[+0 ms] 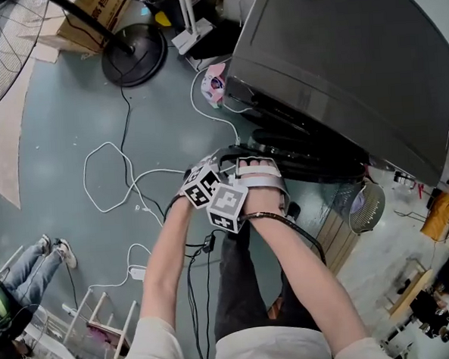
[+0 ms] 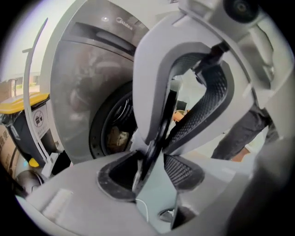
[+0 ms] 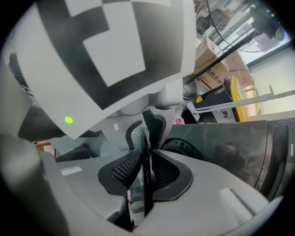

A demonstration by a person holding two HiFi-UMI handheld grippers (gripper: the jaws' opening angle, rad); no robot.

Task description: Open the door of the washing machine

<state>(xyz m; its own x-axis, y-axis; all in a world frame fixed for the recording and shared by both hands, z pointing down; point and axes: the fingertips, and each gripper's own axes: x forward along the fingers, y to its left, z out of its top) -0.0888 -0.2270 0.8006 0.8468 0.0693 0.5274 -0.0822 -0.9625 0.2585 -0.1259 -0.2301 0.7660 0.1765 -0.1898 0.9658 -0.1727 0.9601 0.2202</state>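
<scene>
As we look down: the washing machine (image 1: 339, 62), dark grey, fills the upper right of the head view, and our two forearms meet at its front, mid-frame.
Door: the door (image 1: 299, 159) stands ajar, a dark curved rim just below the cabinet at centre right. We see its thin edge running up between the pads of both tools.
Left tool: the left tool (image 2: 159, 136) is clamped on the door's rim, jaws narrow, pads pressed to the dark edge from either side.
Right tool: the right tool (image 3: 144, 154) points steeply down and grips the same door. A thin dark plate sits sandwiched between its ribbed pads, with no gap showing.
Marker cubes: the two black-and-white marker cubes (image 1: 202, 185) sit side by side at the centre of the head view, just left of the door.
Drum: the drum opening (image 2: 113, 133) lies uncovered at centre left of the left gripper view, with something pale inside that we cannot identify.
Floor: on the grey-blue floor (image 1: 54, 117), a white cable (image 1: 107, 174) loops left of our hands, and a round black fan base (image 1: 133, 55) sits at upper left.
</scene>
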